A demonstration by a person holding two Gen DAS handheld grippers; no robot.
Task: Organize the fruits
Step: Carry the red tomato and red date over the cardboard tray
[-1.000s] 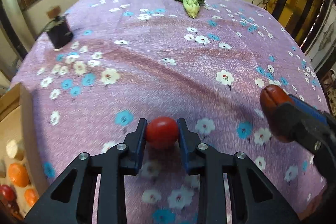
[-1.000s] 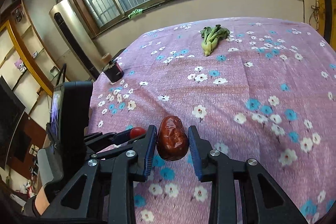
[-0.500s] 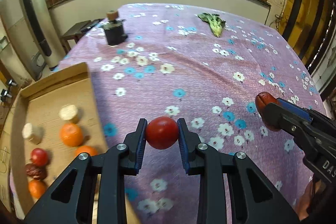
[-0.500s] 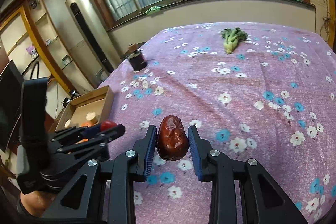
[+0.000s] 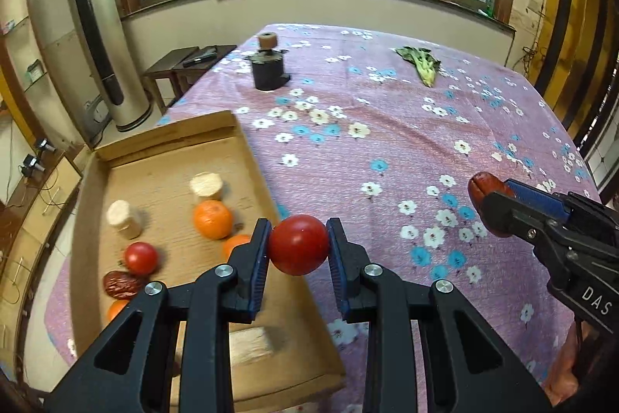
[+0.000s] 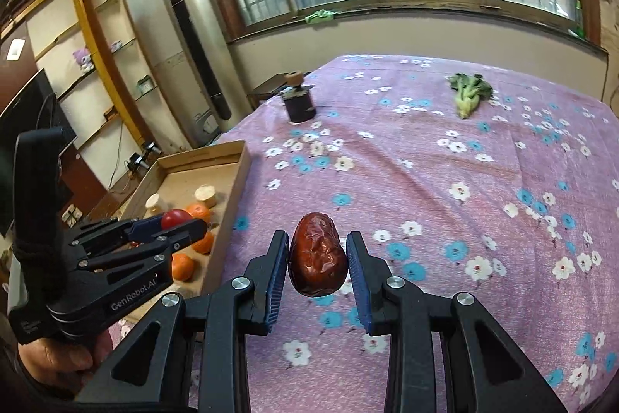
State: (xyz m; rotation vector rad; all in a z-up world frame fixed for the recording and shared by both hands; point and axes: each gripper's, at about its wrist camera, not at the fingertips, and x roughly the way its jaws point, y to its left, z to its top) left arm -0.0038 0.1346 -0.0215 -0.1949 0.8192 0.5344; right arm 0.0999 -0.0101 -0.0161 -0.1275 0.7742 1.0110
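My left gripper (image 5: 298,246) is shut on a red tomato (image 5: 298,243) and holds it over the right wall of a cardboard box (image 5: 251,157). In the box lie oranges (image 5: 212,219), a second tomato (image 5: 141,258), a red date (image 5: 118,284) and two pale cylinders (image 5: 207,185). My right gripper (image 6: 318,260) is shut on a wrinkled red date (image 6: 318,254), held above the purple flowered tablecloth (image 6: 464,180) to the right of the box (image 6: 236,177). The left gripper with its tomato (image 6: 176,218) shows in the right wrist view.
A dark jar with a cork (image 5: 269,66) stands at the table's far left. A green leafy vegetable (image 5: 421,64) lies at the far side. A tall air conditioner (image 5: 100,26) and a low stool (image 5: 185,64) stand beyond the table's left edge.
Both grippers have moved left and up with their fruit. The left gripper now hangs over the box's right wall, and the box with its fruit has come into view.
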